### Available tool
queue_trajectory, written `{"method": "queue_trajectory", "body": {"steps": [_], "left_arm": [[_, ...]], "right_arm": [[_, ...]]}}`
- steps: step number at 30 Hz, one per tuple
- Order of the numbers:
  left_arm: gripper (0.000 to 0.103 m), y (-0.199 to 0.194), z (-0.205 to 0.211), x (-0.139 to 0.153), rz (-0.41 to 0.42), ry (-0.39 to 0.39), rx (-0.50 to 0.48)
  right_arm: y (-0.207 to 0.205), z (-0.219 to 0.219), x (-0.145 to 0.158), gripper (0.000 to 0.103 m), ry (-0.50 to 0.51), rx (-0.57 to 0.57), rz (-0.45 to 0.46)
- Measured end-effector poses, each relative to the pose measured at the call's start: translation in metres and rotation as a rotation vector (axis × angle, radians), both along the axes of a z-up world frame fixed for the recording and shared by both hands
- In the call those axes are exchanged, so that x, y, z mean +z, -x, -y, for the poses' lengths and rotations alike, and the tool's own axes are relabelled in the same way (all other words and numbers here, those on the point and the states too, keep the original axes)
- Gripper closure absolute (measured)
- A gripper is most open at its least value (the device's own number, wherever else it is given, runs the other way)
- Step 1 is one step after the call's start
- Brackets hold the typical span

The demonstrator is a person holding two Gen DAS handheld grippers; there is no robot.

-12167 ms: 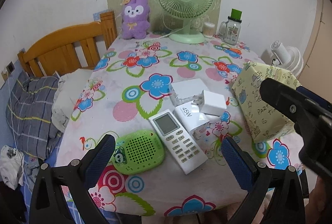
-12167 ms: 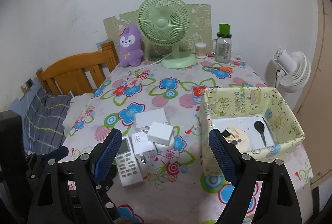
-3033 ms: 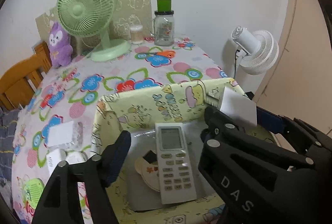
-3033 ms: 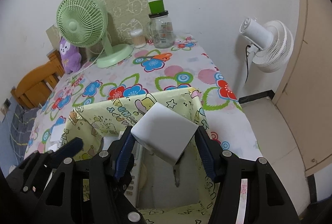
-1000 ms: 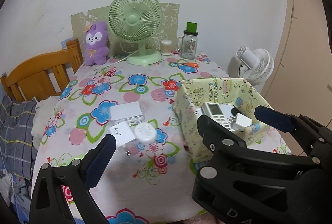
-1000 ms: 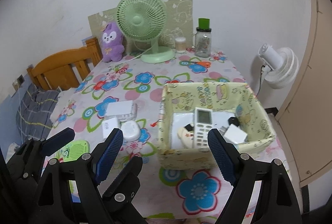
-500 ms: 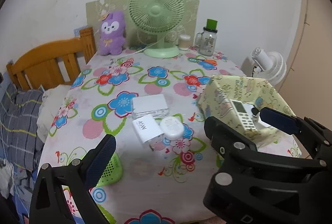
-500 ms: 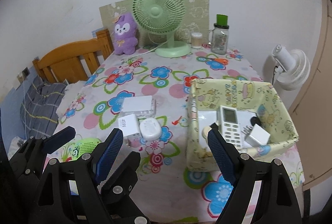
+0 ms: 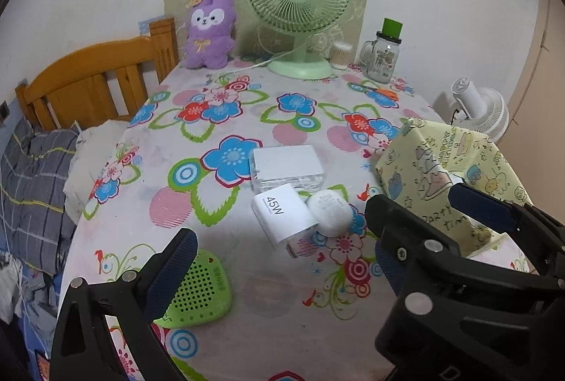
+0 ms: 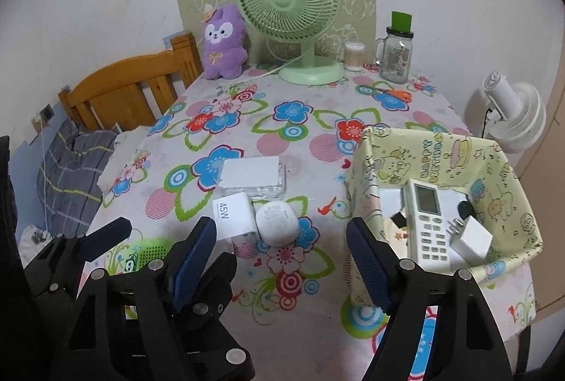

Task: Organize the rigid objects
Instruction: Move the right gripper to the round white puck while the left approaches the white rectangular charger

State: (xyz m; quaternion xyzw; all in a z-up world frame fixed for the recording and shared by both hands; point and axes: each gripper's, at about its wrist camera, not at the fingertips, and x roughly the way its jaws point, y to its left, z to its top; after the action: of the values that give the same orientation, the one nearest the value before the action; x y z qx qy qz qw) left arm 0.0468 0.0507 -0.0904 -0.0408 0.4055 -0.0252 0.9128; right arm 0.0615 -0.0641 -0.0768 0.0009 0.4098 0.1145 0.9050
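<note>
A yellow patterned box (image 10: 438,148) at the table's right holds a white remote (image 10: 428,218), a white plug adapter (image 10: 471,238) and a dark key fob (image 10: 465,208). On the flowered cloth lie a white "45W" charger (image 9: 282,216), a round white case (image 9: 330,211), a white flat box (image 9: 287,164) and a green speaker (image 9: 197,292). My left gripper (image 9: 282,264) is open and empty above the near table, its left finger by the speaker. My right gripper (image 10: 282,252) is open and empty, near the charger and round case, left of the box.
A green desk fan (image 9: 300,6), a purple plush (image 9: 210,29), a glass jar with green lid (image 9: 385,54) and a small cotton-swab pot (image 9: 340,54) stand at the table's far edge. A wooden bed frame (image 9: 88,84) is on the left. A white floor fan (image 10: 512,112) is on the right.
Both grippers have moved left from the yellow box toward the items on the cloth. The charger, round case and speaker appear closer. Both stay open and empty.
</note>
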Motion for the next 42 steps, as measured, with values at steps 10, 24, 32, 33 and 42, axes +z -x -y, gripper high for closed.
{"method": "queue_trajectory", "body": {"steps": [10,24,32,33,42], "left_arm": [[0.001,-0.019,-0.004,-0.02,-0.057,-0.003,0.002],[0.001,-0.045,-0.009,-0.043,-0.118,0.071,0.007],[0.001,-0.059,-0.003,-0.054,-0.145,0.084,0.001],[0.001,-0.06,-0.002,-0.054,-0.14,0.081,0.005],[0.026,-0.068,-0.002,-0.065,-0.15,0.048,0.01]], "right_arm": [[-0.022,-0.011,-0.014,0.03,0.024,0.033,-0.015],[-0.047,-0.017,-0.035,0.03,0.065,0.011,-0.045],[-0.054,-0.01,-0.034,0.034,0.089,-0.019,-0.025],[-0.055,-0.01,-0.034,0.034,0.091,-0.021,-0.024],[-0.056,-0.01,-0.036,0.042,0.13,-0.032,-0.012]]}}
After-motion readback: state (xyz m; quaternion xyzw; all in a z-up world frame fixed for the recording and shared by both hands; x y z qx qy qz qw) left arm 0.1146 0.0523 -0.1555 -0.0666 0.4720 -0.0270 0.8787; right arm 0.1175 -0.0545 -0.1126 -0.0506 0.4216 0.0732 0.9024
